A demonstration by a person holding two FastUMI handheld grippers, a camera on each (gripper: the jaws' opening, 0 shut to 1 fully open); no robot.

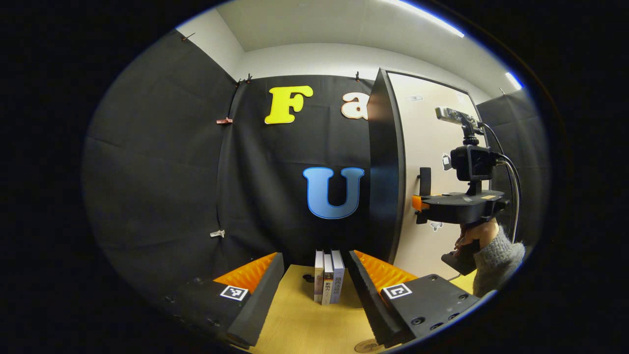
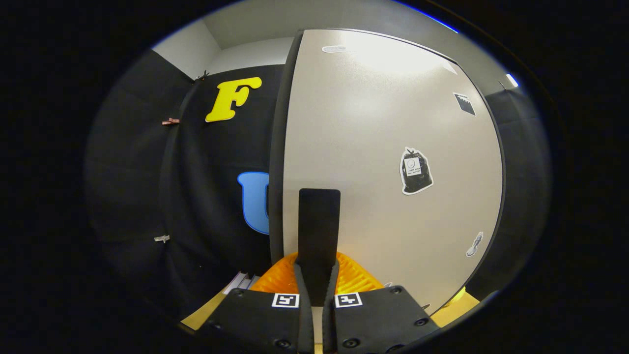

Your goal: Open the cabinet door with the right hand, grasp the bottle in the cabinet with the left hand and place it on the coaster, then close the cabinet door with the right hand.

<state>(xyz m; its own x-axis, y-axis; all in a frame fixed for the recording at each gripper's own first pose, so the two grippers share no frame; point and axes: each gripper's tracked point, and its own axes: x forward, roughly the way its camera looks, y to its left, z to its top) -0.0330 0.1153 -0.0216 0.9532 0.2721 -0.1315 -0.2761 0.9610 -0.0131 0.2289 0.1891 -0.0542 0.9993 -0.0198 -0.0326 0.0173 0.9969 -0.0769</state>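
The tall cabinet (image 1: 385,167) has a black side and a beige door (image 2: 373,147) with a black vertical handle (image 2: 318,221). In the right gripper view my right gripper (image 2: 317,275) is shut on the lower part of that handle, one finger on each side. In the left gripper view the same right gripper (image 1: 417,202), held by a hand in a grey sleeve (image 1: 496,255), sits at the handle (image 1: 425,180). My left gripper (image 1: 314,255) hangs open over the wooden table (image 1: 304,324), left of the cabinet, holding nothing. A round coaster (image 1: 366,345) lies at the table's near edge.
Three books (image 1: 328,282) stand upright on the table, straight ahead between my left fingers. Stickers dot the cabinet door (image 2: 415,171). Black cloth walls close off the back and left.
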